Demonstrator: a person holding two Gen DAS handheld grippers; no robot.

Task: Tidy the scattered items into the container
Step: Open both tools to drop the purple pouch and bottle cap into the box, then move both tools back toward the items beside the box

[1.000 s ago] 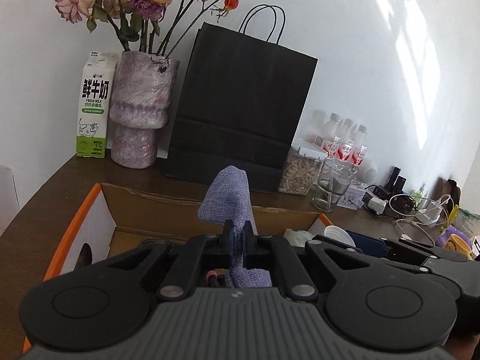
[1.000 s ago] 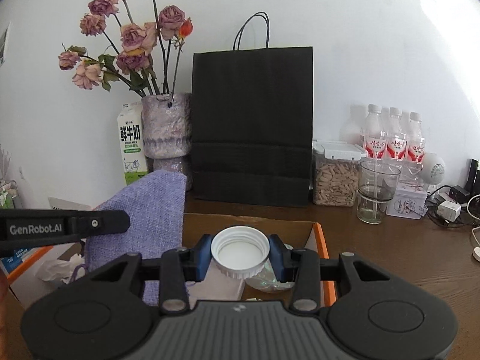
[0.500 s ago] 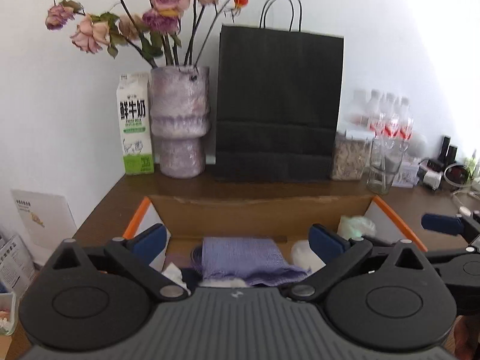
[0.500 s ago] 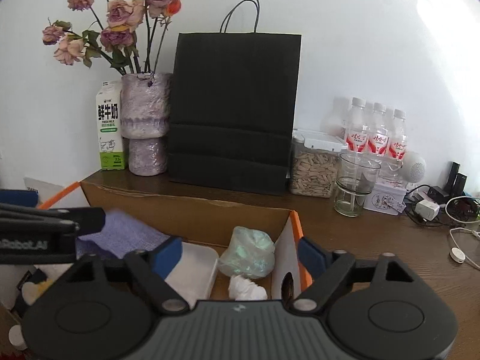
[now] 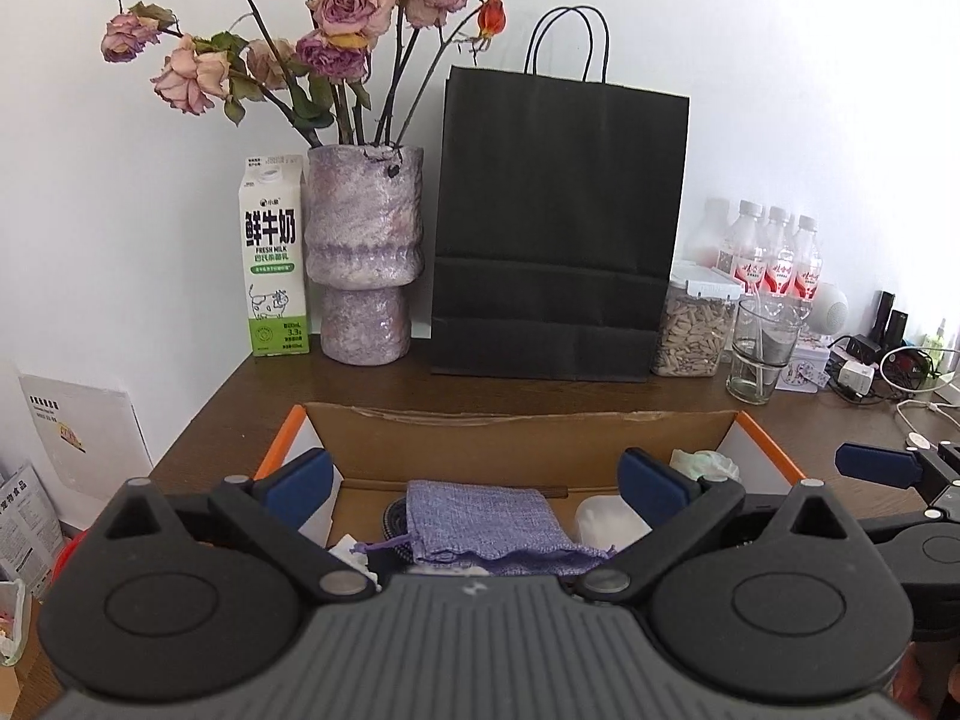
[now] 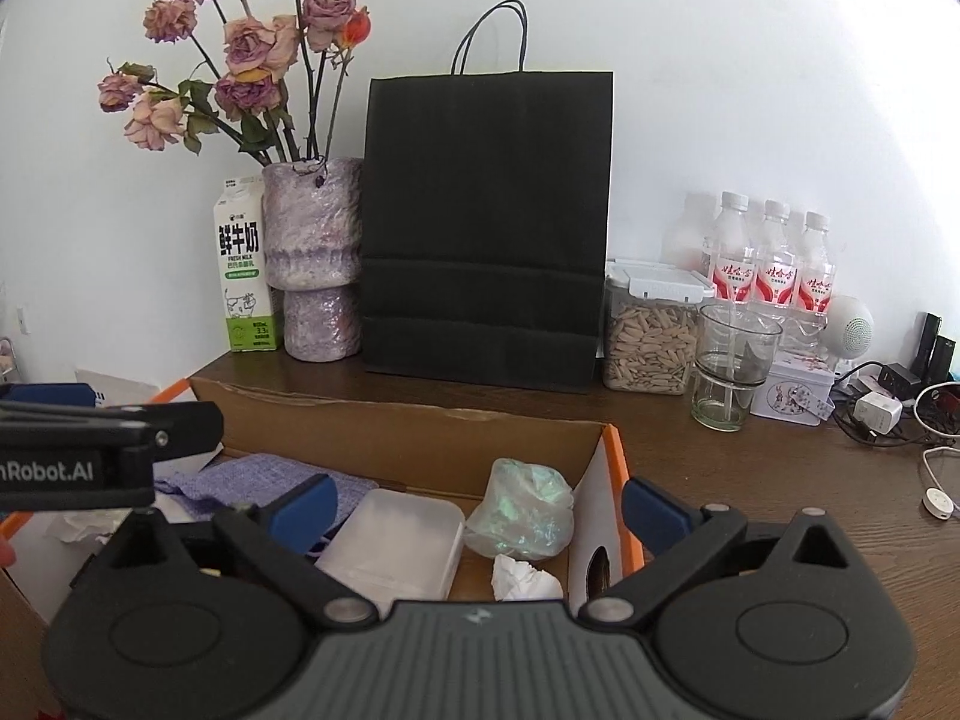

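The left tongs [image 5: 474, 483] stand wide and empty over the cardboard box [image 5: 522, 438], and their camera alone shows the purple woven pouch [image 5: 489, 525] whole, lying flat in the box with its drawstring trailing at its left end. The right tongs [image 6: 477, 507] also stand wide and grip nothing; only their view shows the box's right half: a clear plastic tub [image 6: 396, 543], a crumpled shiny bag [image 6: 522, 507] against the box's right wall, and a wad of white paper [image 6: 525, 579] nearer the camera. Behind the box on the bench [image 6: 750, 468] stand a milk carton [image 5: 273, 258], a vase of dried roses [image 5: 363, 258], a black paper bag [image 5: 555, 222], a seed jar [image 6: 651, 336] and a glass [image 6: 729, 363].
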